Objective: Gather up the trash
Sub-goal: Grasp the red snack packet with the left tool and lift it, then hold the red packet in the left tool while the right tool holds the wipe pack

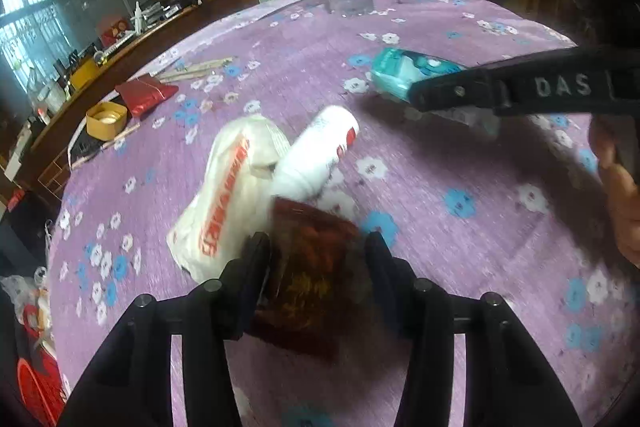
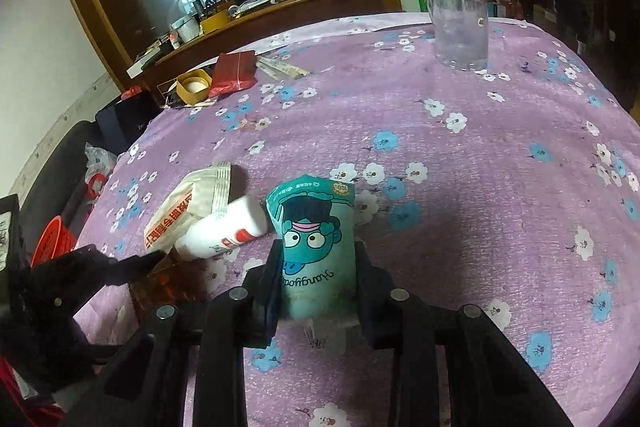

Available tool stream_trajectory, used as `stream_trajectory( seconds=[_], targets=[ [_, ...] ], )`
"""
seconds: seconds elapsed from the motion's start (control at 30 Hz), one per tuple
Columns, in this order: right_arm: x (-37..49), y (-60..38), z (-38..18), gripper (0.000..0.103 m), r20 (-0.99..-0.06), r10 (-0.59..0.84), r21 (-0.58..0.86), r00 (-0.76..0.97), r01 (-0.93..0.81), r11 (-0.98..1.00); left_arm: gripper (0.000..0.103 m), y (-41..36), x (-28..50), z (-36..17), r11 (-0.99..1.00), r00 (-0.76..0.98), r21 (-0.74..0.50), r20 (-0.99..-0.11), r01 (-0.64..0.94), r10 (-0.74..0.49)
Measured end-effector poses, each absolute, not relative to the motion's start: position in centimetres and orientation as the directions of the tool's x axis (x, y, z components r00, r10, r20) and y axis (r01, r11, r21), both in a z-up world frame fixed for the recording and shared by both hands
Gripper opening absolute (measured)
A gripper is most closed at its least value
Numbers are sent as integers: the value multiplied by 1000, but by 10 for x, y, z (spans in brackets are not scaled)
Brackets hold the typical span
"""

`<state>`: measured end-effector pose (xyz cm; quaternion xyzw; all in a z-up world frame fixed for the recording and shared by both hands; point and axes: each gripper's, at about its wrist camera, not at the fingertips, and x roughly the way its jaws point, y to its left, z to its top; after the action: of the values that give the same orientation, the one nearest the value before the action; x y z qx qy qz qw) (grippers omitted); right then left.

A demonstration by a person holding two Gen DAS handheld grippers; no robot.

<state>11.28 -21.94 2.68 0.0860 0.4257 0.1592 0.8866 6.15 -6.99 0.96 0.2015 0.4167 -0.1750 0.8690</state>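
My left gripper [image 1: 318, 255] points down at the purple flowered tablecloth [image 1: 460, 155] and is shut on a dark red snack packet [image 1: 316, 291], whose far end sticks out past the fingertips. Just beyond lie a white packet with orange lettering [image 1: 228, 195] and a white bottle [image 1: 320, 155], which leans on it. My right gripper [image 2: 318, 263] is shut on a teal wrapper with a cartoon face [image 2: 316, 235], held upright just above the cloth. In the left wrist view this teal wrapper [image 1: 396, 71] shows at the tip of one of the right gripper's fingers [image 1: 440, 93].
A clear plastic mug [image 2: 458, 15] stands at the table's far side. At the far left edge lie a red foil packet [image 2: 234, 71], a yellow round tin [image 2: 194, 87] and wrapped chopsticks [image 1: 196, 69]. A red basket [image 2: 52, 239] sits on the floor left of the table. A hand [image 1: 624, 211] shows at right.
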Motion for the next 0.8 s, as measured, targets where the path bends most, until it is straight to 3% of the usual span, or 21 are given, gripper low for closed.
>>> stream_trajectory(
  seconds=[0.17, 0.27, 0.43, 0.67, 0.8],
  targets=[
    [112, -215, 26, 35, -730, 356, 277, 584, -224, 934, 54, -58, 60, 8, 881, 596, 166, -789, 443, -151],
    [112, -214, 26, 35, -731, 356, 272, 583, -230, 934, 36, -52, 61, 8, 902, 606, 143, -781, 408, -150],
    [111, -213, 27, 35, -727, 356, 267, 587, -236, 934, 32, -44, 51, 12, 923, 643, 111, -747, 368, -166],
    [102, -204, 36, 35, -700, 357, 246, 618, -260, 934, 33, -16, 40, 43, 966, 793, 78, -590, 246, -154],
    [98, -195, 39, 35, -688, 363, 230, 628, -286, 930, 33, 8, 48, 50, 989, 829, 50, -552, 138, -88]
  ],
)
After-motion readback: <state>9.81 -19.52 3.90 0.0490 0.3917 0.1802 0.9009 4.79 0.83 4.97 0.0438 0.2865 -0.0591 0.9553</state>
